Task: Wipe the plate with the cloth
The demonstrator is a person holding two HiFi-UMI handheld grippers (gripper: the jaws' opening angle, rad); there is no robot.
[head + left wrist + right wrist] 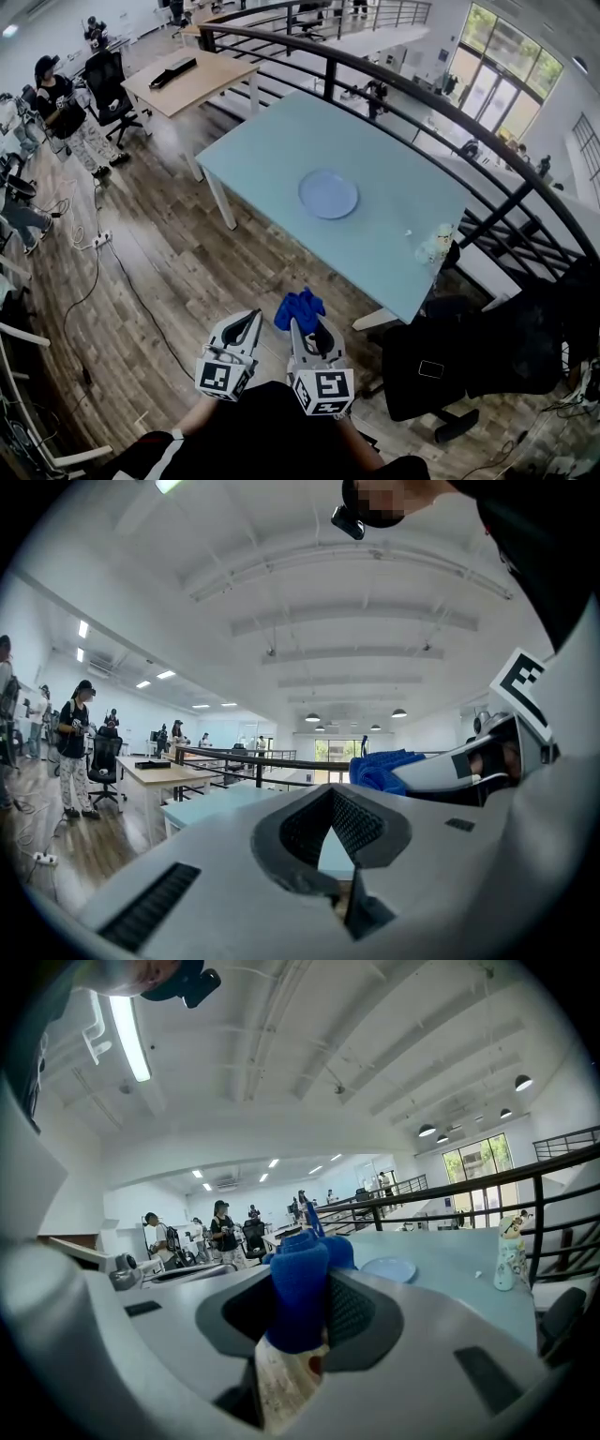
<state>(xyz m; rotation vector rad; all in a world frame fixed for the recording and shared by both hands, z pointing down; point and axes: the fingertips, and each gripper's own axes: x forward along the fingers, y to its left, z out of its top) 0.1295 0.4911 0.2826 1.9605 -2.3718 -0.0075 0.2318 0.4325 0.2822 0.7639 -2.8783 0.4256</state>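
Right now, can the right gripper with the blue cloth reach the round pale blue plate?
Probably not: the right gripper and blue cloth hang over the wooden floor, short of the teal table. Nothing blocks the pale blue plate.

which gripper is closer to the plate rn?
Right, slightly. The right gripper, clamping the cloth, hangs off the table short of the plate; the left gripper sits beside it, farther left.

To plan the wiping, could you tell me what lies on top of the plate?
Nothing visible: the plate looks bare on the table. Small stains would be too small to tell. The cloth is in the right gripper, off the table.
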